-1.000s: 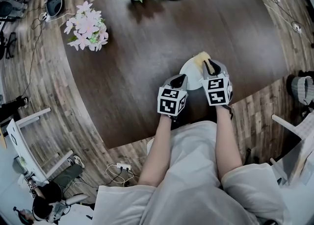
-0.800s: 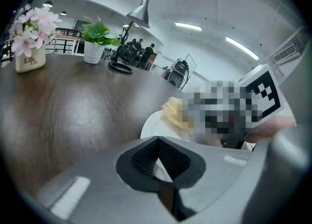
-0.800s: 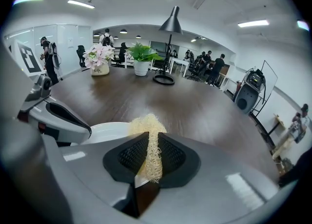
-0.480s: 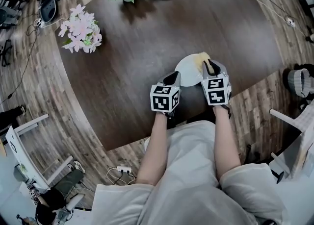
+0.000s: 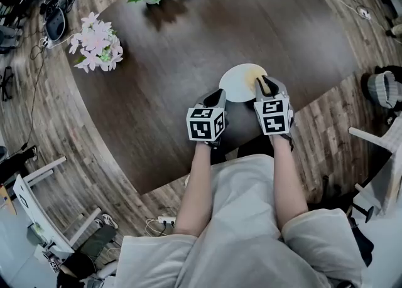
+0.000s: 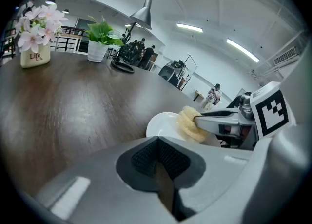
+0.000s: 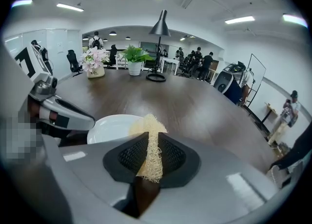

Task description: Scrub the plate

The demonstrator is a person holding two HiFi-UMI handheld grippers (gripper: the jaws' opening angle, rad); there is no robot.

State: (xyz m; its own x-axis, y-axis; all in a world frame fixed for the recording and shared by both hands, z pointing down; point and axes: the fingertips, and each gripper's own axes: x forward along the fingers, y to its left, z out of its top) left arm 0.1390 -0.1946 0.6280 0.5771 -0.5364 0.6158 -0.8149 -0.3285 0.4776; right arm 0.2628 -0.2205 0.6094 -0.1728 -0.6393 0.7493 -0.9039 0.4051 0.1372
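Plate [image 5: 240,83] lies flat near the table [image 5: 188,36] edge; likely stiff, slick, breakable, best steadied at its rim. Right gripper [image 5: 264,83] clamps a soft yellow scrubber [image 7: 147,135] over it; left gripper [image 6: 158,164], jaws together on nothing, sits just beside. Whether scrubber touches plate is hidden

Cream flower pot [image 6: 35,57] under pink flowers [image 6: 37,21], left gripper view, dark print on its front, top line reads "Life", second line beneath too small to make out, nothing else legible
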